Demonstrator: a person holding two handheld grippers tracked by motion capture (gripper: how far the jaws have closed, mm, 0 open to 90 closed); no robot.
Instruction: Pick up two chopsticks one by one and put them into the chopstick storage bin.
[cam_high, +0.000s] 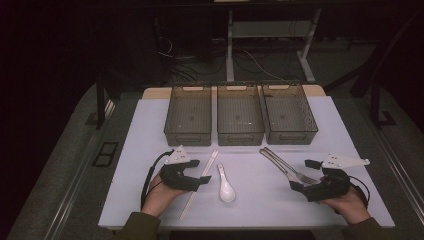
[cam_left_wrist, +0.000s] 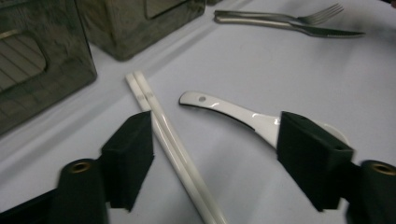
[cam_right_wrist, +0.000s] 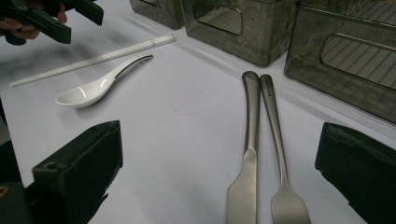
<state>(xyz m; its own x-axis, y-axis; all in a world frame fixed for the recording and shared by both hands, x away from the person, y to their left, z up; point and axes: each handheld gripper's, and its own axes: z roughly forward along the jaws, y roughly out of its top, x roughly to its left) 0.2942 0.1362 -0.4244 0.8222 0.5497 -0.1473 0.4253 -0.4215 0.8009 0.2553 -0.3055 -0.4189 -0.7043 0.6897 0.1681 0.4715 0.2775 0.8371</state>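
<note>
A pair of white chopsticks (cam_high: 190, 200) lies at an angle on the white table, with a white ceramic spoon (cam_high: 226, 187) just to its right. My left gripper (cam_high: 201, 171) is low over the chopsticks' middle. In the left gripper view the chopsticks (cam_left_wrist: 163, 135) run between the open jaws, close beside the left one, while the spoon (cam_left_wrist: 233, 112) reaches behind the right one. A steel knife (cam_right_wrist: 250, 130) and fork (cam_right_wrist: 275, 130) lie side by side between the wide-open jaws of my right gripper (cam_right_wrist: 219, 140), which rests near the right edge (cam_high: 304, 175).
Three smoky translucent bins (cam_high: 188, 115) (cam_high: 240, 115) (cam_high: 289, 114) stand in a row at the back of the table. The white table top (cam_high: 150, 150) ends close in front of my hands. Beyond the table are dark floor, cables and a desk frame.
</note>
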